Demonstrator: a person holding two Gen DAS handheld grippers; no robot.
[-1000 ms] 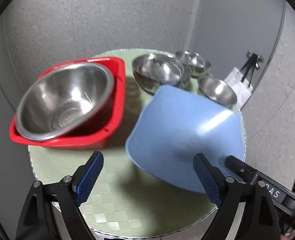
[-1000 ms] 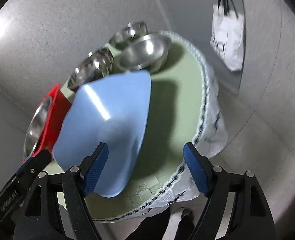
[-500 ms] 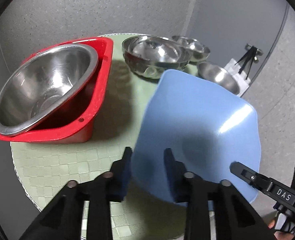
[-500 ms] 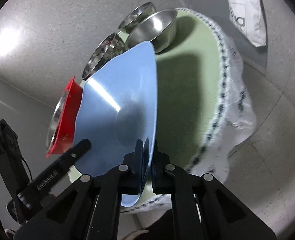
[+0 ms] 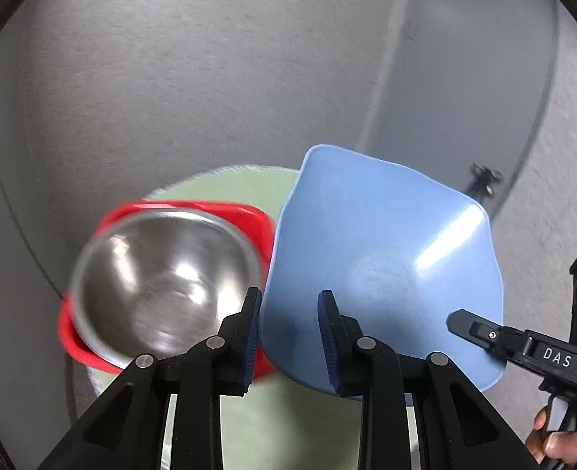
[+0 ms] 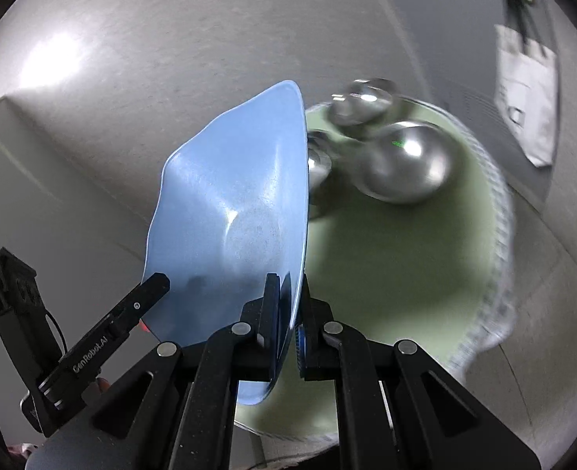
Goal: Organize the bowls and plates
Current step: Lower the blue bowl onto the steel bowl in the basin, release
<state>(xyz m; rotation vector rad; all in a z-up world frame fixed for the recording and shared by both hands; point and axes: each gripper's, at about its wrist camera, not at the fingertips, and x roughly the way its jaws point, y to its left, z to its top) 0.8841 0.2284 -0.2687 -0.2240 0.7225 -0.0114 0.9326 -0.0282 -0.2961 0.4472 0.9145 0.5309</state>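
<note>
- Left wrist view: the round table with a pale green woven cloth [image 5: 273, 419] lies below everything else, and it serves as the landmark here.
- The square, rounded-corner blue plastic dish [image 5: 382, 266] is held tilted above the table's right half, its underside toward this camera; in the right wrist view the blue dish [image 6: 233, 211] stands almost edge-on.
- The square red plastic basin [image 5: 249, 215] sits on the table's left half and contains one large stainless steel mixing bowl [image 5: 163, 282], which nearly fills it.
- In the right wrist view, three smaller stainless steel bowls [image 6: 402, 168] stand empty at the table's far side, blurred, close together.
- The left gripper [image 5: 290, 338] is clamped on the blue dish's near rim, one pad on each face.
- The right gripper [image 6: 288, 321] pinches the thin rim of the same dish, jaws nearly together.
</note>
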